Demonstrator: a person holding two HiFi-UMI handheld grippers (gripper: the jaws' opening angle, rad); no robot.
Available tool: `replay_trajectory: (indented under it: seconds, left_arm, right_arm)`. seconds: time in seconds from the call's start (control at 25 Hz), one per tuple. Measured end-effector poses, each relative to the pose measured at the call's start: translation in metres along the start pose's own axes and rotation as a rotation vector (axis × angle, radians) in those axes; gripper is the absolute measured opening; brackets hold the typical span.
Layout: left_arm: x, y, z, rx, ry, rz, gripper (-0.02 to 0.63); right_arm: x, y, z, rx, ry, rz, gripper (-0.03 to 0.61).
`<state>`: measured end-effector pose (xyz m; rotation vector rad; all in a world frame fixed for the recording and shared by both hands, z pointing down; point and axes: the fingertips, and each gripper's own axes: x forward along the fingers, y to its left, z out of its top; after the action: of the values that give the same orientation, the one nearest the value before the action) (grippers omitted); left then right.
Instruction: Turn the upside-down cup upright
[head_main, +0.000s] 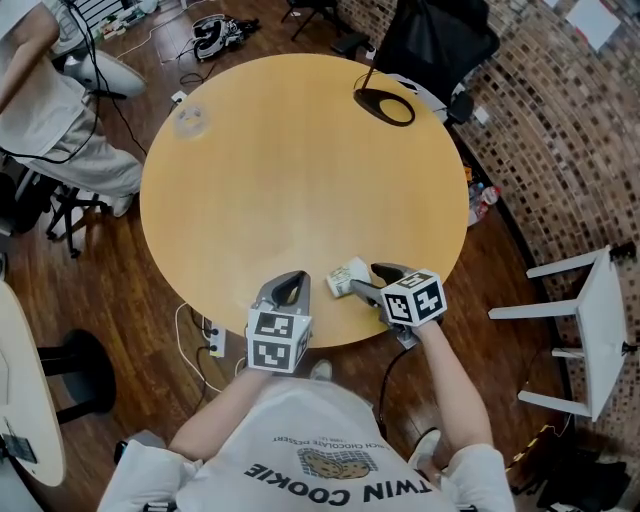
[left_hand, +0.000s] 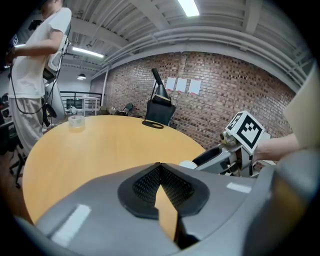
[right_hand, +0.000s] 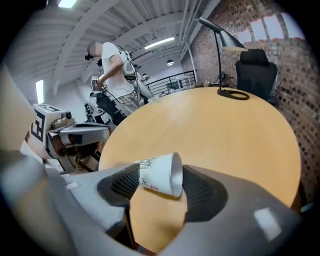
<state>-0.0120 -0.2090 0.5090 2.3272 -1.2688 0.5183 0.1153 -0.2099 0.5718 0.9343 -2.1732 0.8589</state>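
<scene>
One white paper cup (right_hand: 160, 172), tipped sideways, sits clamped in my right gripper (right_hand: 160, 186). Jaws of my left gripper (left_hand: 160, 186) touch, empty.

Left gripper (head_main: 291, 288) pinched together, empty — right gripper (head_main: 363, 288) clamps the cup (right_hand: 158, 174).

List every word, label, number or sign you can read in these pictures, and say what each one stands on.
"TWIN COOKIE": on the person's white shirt, upside down in the head view.
A smaller line next to it on the shirt: too blurred to read.
Print on the paper cup: too small to read.
The sheets on the brick wall: too small to read.
The marker cubes: square patterns only, no words.
</scene>
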Motion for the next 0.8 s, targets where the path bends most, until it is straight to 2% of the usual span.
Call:
replay_trajectory:
  seconds: [0.12, 0.24, 0.56, 0.8]
  left_arm:
    - [0.000, 0.001, 0.001, -0.001, -0.003, 0.002, 0.006]
    - [-0.001, 0.002, 0.002, -0.006, -0.004, 0.006, 0.006]
    - [-0.002, 0.001, 0.001, -0.010, -0.004, 0.005, 0.006]
    - [-0.004, 0.000, 0.001, -0.006, -0.009, 0.003, 0.006]
  right_arm:
    - [0.004, 0.000, -0.002, 0.040, -0.009, 0.058, 0.256]
    - [0.003, -0.002, -0.002, 0.044, -0.024, 0.064, 0.132]
    - [0.000, 0.013, 0.004, 0.076, -0.051, 0.147, 0.066]
    - [-0.007, 0.030, 0.011, 0.030, -0.059, 0.180, 0.021]
